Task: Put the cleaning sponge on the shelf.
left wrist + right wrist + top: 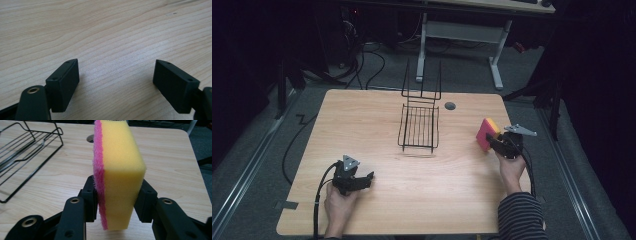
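Light wooden table [412, 200], black wire rack [419, 127] at centre

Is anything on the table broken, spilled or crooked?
Nothing looks broken or spilled. The sponge stands on edge because the right gripper is squeezing it at the right side of the table. The wire rack sits flat in the middle, and the left gripper is open over bare wood.

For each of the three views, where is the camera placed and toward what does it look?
High view: above the table, looking forward and down; forearms, both tongs.
Left gripper view: on the left tongs, facing bare wood; jaws apart.
Right gripper view: on the right tongs, facing the sponge that they clamp.
Shared: sponge and wire rack with the high view.
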A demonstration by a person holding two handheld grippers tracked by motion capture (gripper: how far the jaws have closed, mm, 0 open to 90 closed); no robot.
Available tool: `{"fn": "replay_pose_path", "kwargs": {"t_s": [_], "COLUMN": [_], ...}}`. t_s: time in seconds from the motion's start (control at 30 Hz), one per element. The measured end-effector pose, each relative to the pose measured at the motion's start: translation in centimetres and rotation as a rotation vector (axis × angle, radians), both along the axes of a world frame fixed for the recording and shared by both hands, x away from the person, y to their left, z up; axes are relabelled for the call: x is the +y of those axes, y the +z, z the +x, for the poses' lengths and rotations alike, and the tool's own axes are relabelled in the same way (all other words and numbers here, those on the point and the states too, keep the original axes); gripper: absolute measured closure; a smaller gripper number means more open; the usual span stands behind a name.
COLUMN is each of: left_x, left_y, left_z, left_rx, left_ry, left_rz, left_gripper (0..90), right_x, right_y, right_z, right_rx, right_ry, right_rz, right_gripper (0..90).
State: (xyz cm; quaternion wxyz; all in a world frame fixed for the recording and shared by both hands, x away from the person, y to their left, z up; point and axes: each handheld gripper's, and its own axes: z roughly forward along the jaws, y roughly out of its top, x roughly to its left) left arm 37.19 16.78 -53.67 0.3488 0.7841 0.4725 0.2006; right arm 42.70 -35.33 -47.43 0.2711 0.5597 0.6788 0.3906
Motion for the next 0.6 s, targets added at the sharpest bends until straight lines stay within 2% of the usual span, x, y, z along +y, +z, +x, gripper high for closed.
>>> {"fn": "replay_pose_path", "kwargs": {"t_s": [0.3,0.6], "left_x": [0.0,0.0], "left_y": [0.0,0.0], "left_z": [0.0,0.0], "left_rx": [0.000,0.000], "left_ry": [0.000,0.000], "left_rz": [-0.001,0.000], "left_gripper": [21.6,21.6], "right_x": [1.0,1.5], "right_y": [1.2,2.2], "right_z": [-1.3,-2.2], "right_rx": [-0.017,-0.049], "right_ry": [0.054,0.084], "right_rz": [-0.010,0.020], "right_gripper": [60.1,60.1]}}
